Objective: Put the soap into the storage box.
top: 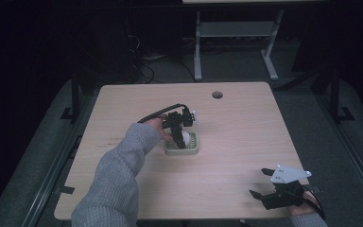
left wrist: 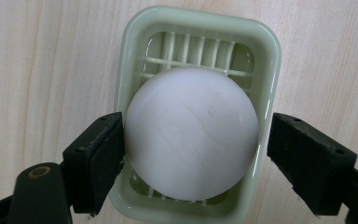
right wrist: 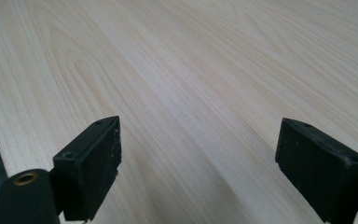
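Note:
A white round ball (left wrist: 191, 130) sits in a pale green slatted dish (left wrist: 200, 16) near the middle of the wooden table (top: 246, 137). My left gripper (top: 182, 139) points down over the dish (top: 182, 152), with its jaws on either side of the ball (top: 185, 137). In the left gripper view the gripper (left wrist: 193, 140) has its left jaw at the ball's side. A narrow gap shows between the right jaw and the ball. My right gripper (top: 257, 181) rests open near the table's front right corner. Between its fingers (right wrist: 198, 158) I see bare wood.
A round cable hole (top: 217, 94) lies at the table's back edge. A grey desk frame (top: 236, 28) stands on the floor beyond the table. The person's grey sleeve (top: 118, 179) crosses the front left of the tabletop.

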Available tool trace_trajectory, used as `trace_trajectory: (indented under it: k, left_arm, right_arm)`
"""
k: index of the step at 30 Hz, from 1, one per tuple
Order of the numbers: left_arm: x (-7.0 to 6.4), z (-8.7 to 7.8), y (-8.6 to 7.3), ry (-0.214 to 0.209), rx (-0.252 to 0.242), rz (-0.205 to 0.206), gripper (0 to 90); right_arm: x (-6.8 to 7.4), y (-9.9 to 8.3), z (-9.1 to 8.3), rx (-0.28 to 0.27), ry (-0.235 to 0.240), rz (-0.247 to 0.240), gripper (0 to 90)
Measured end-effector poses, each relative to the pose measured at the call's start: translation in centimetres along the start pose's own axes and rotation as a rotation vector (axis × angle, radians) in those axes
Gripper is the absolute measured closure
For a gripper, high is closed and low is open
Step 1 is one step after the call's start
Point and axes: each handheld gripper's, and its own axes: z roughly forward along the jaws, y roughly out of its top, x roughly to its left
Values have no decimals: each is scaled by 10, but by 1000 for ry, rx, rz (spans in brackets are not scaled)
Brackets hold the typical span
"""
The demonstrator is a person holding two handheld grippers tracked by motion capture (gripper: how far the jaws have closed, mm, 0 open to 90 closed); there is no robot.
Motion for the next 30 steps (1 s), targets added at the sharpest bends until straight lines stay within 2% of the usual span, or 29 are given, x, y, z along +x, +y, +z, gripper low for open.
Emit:
trace_trajectory:
  k: [8,15,17,20,21,25,30]
  left_arm:
    - [1,-8,-4,0,-15,-3,200]
    - [-5,-15,-6,11,-19,4,202]
    - [-7,-16,-7,19,-7,13,203]
    - [-8,-19,-8,24,-11,13,204]
    - [-9,-20,-9,25,-15,12,205]
    - [-10,-25,-11,26,-23,4,205]
    - [-15,-28,-14,34,-19,9,206]
  right_arm:
    - [0,0,0,0,2,7,137]
    - [0,0,0,-1,2,11,138]
    - [0,0,-1,0,0,17,138]
    - [-1,0,-1,-1,-2,21,137]
    - [-2,-1,-1,4,-6,2,138]
    - [-1,0,-1,5,-5,17,137]
    - [-2,-1,-1,0,-7,10,138]
